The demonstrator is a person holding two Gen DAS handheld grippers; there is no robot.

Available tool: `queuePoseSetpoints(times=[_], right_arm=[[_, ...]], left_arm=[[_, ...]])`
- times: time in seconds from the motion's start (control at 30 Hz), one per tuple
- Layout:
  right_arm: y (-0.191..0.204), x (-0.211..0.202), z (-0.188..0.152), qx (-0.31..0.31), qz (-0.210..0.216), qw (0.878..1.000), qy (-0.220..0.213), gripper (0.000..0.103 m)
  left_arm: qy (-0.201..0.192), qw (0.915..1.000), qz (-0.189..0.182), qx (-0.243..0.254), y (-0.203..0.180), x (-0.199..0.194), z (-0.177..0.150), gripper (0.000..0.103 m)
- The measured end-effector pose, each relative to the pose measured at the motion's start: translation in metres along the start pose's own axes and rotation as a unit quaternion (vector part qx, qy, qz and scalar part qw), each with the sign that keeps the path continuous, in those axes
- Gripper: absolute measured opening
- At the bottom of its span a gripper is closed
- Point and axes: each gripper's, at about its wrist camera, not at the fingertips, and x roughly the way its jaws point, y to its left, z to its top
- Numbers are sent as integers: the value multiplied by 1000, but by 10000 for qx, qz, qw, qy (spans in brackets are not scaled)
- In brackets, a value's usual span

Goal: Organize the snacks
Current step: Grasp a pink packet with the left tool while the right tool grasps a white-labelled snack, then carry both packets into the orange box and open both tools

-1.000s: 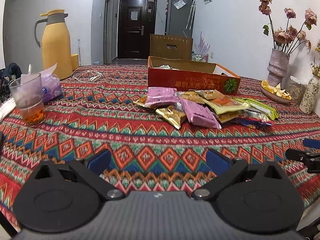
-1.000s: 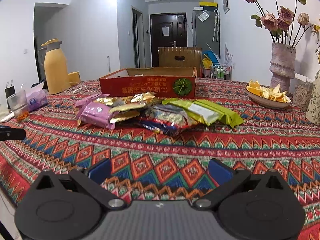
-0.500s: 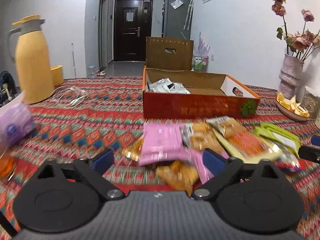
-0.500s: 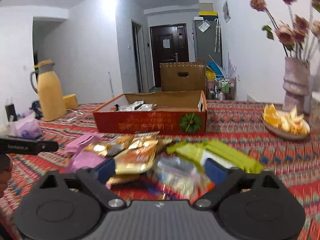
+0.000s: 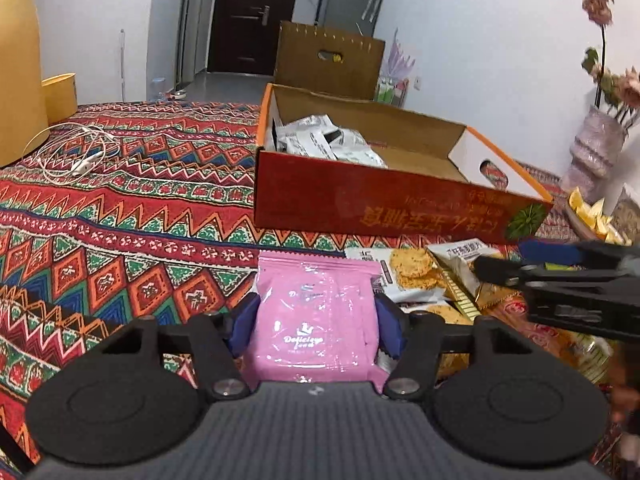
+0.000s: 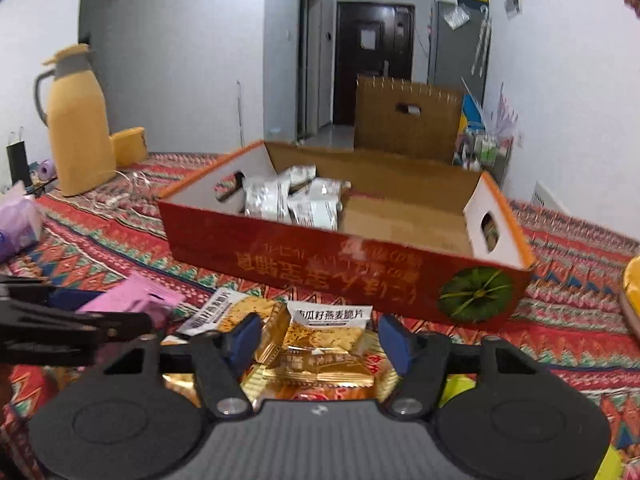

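A pink snack packet [image 5: 316, 320] lies flat on the patterned tablecloth between the pads of my left gripper [image 5: 316, 328]. The jaws are closing and the pads meet its two side edges. My right gripper [image 6: 320, 340] is closing around a gold oat-crisp packet [image 6: 328, 340] on the snack pile, with small gaps still showing beside both pads. Each gripper also shows in the other's view: the right gripper [image 5: 560, 272] and the left gripper [image 6: 60, 320]. Just behind the pile stands the open red cardboard box [image 6: 320, 264] holding several white packets [image 6: 292, 200].
A yellow thermos [image 6: 78, 120] and a purple tissue pack [image 6: 16, 224] stand at the far left. White earphone cable [image 5: 76, 152] lies left of the box. A vase [image 5: 596, 152] and a plate of orange slices [image 5: 592, 216] sit at the right.
Both grippers have moved forward over the cloth to the snack pile and narrowed their jaws. The left now frames the pink packet, the right the gold one.
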Motion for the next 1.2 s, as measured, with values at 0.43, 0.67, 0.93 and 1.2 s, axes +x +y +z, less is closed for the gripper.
queuePoseSetpoints(times=[0.43,0.67,0.93,1.2], right_arm=[[-2,12,-10,23,-44,10000,-18,42],[0,-42,-22,121,25,9995,-299,41],[4,-136,-72,58,113,9989,-446,42],[-1,-176,-119,289,115,9993,-202,42]], left_arm=[[-31,10000,17,64,1,-8,1,62],[-325,9994,77,83,-4,-56,-2,62],[-487,9983,304,-99,-11,-134,-43,62],[-196,9992,327,-101,-26,-172,-92,63]])
